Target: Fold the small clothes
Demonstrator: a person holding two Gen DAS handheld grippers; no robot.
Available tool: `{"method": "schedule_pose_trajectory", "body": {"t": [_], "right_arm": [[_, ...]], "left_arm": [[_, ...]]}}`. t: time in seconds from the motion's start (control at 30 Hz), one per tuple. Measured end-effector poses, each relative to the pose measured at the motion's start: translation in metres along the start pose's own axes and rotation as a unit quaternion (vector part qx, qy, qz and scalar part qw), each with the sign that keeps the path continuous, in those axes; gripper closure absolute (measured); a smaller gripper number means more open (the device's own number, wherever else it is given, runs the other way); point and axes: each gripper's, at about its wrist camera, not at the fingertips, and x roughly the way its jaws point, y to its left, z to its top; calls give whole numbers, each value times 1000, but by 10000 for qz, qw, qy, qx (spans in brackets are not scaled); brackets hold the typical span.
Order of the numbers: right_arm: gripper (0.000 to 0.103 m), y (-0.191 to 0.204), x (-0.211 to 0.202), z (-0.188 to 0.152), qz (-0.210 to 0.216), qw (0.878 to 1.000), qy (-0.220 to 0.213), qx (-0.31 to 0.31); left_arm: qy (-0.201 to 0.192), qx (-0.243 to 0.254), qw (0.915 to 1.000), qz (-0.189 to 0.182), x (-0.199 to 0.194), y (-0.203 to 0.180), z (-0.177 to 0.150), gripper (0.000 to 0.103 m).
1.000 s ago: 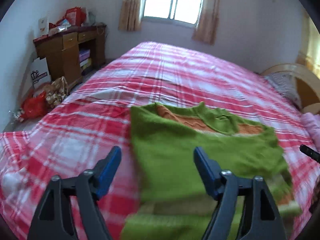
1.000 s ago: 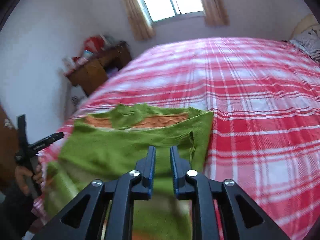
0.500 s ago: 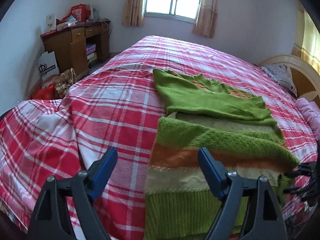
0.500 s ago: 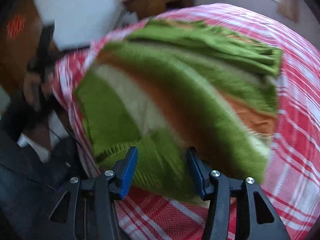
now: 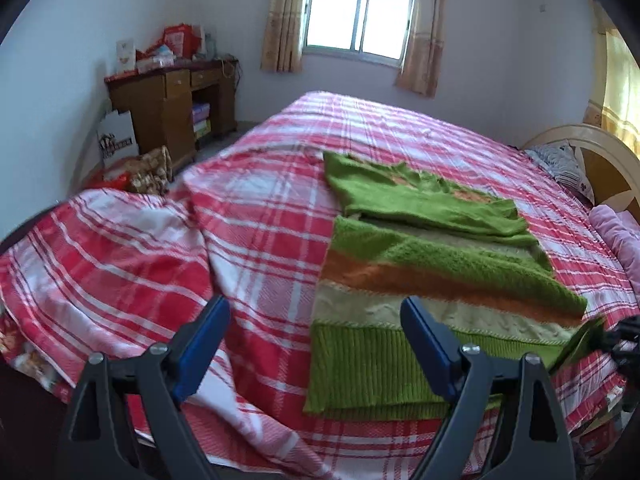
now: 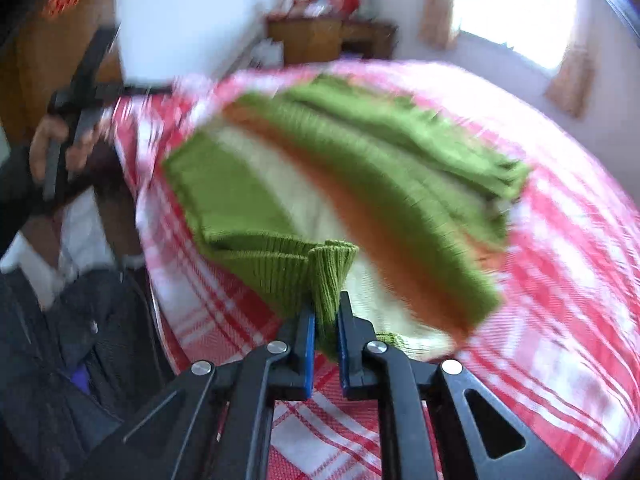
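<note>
A striped green sweater [image 5: 420, 256] lies on a red plaid bed [image 5: 256, 216]. The right gripper [image 6: 325, 328] pinches its ribbed hem corner. The left gripper [image 5: 316, 340] hovers wide apart above the hem's other side, holding nothing.

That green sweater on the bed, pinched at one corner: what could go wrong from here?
1. Only the right gripper holds the sweater, by its ribbed hem corner. The left gripper is open above the bed, so a lift would probably raise one corner only and skew the fold.
2. The pinch takes in little of the bunched knit, which might slip out.
3. The sleeves lie loosely folded across the chest; dragging the hem could pull them apart.
</note>
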Motion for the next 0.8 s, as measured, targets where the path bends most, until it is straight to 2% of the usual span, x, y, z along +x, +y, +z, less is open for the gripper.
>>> {"method": "schedule_pose_trajectory", "body": {"t": [0.13,0.23,0.33,0.43,0.5,0.57,0.63,0.67,0.73,0.8], "right_arm": [[95,-23,-38,8,-211,9942,-791,703],[95,-46,-44,13,-746,9835,-1143,1184],[95,-73,-31,17,-906,9720,-1260,1764],[95,-91,-20,21,-885,9660,-1246,2087],[95,-93,-11,26,-829,9674,-1157,2094],[95,-90,-5,28,-859,9693,-1061,2044],[95,-90,-2,27,-847,9704,-938,2058],[95,-91,1,26,-831,9707,-867,2084],[95,-91,6,22,-840,9708,-794,2104],[95,-91,10,20,-813,9706,-745,2139]], "left_arm": [[-146,102,9998,1,-4,1,12,10],[-181,132,9997,-69,1,2,15,10],[-113,258,9995,-134,8,0,12,10],[129,788,9967,-135,17,-9,3,10],[346,1203,9914,-381,19,-19,-10,10],[588,1827,9789,-707,17,-38,-31,11],[636,2343,9664,-840,13,-56,-51,12],[706,2290,9656,-1004,12,-60,-57,12],[1221,1586,9676,-1538,25,-59,-67,12],[1482,870,9720,-1600,40,-51,-74,18]]}}
